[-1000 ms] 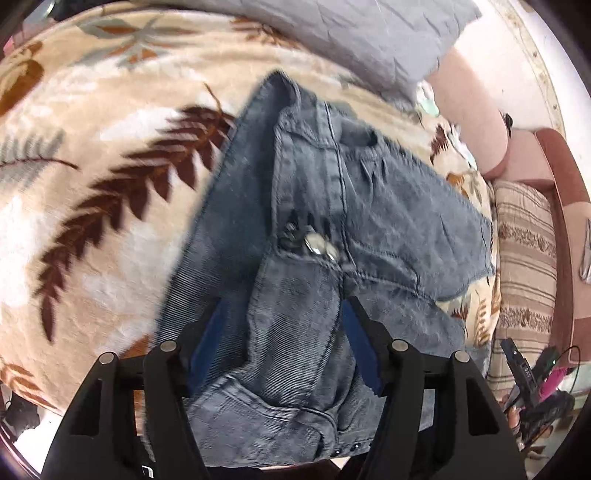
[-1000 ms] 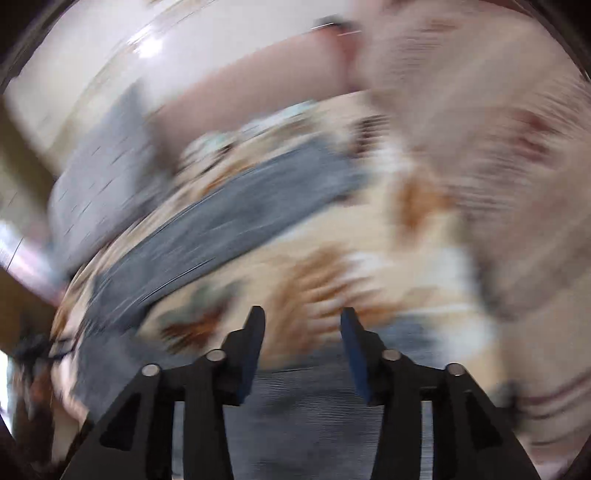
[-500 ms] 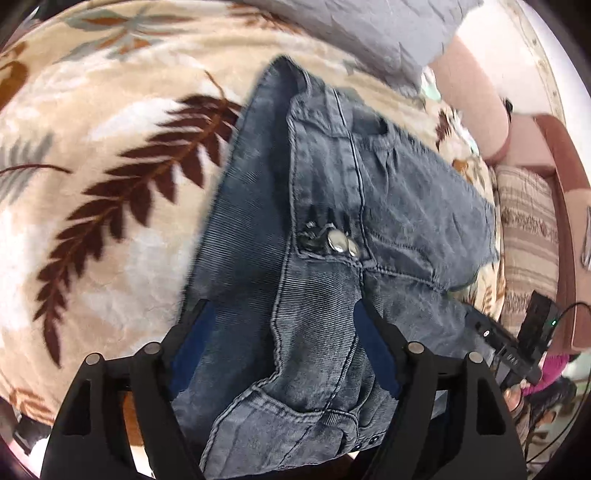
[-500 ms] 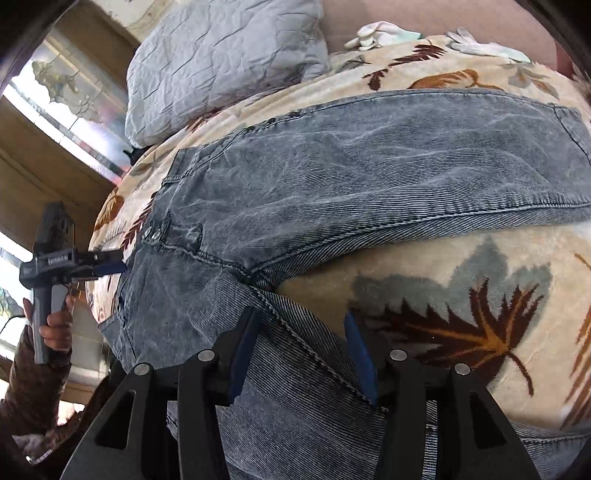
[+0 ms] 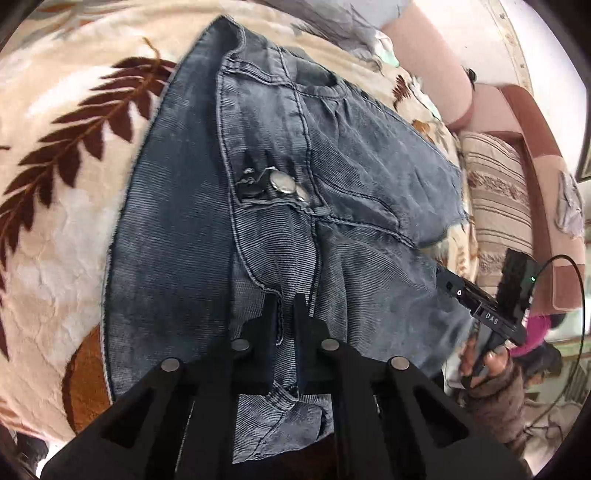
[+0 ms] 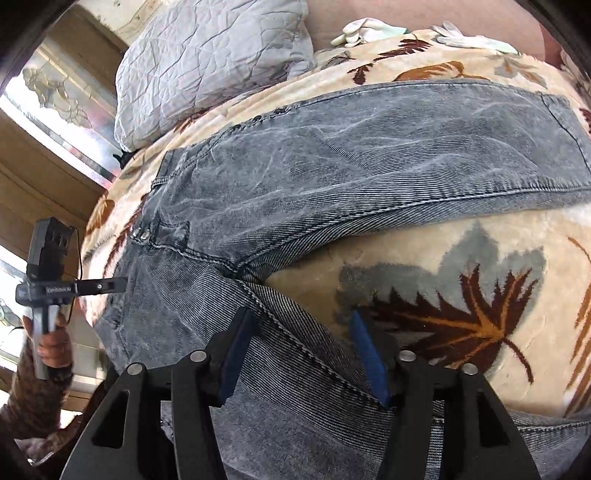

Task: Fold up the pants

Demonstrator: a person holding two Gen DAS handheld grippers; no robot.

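You are working over a bed spread with a cream blanket (image 5: 55, 236) printed with brown and grey leaves. Nearest your left gripper (image 5: 286, 299), the grey-blue pants (image 5: 177, 229) lie waist end toward you, and its jaws have just clamped together, pinching a raised fold of denim by the fly seam. The metal buttons (image 5: 282, 183) sit just beyond that pinch. Nearest your right gripper (image 6: 303, 321), the jaws have just been narrowing but stand apart, straddling the inner seam of the near leg without pressing it. Beyond them the far leg runs flat across the blanket to its hem at the right. Farther back a grey quilted pillow (image 6: 207, 62) rests at the head of the bed, with pale gloves (image 6: 362, 29) beside it and a striped cushion (image 5: 495, 192) off to the side. A second ago your right gripper was sweeping in, its view blurred; now it sits steady over the crotch. Your left jaws stood wide then.
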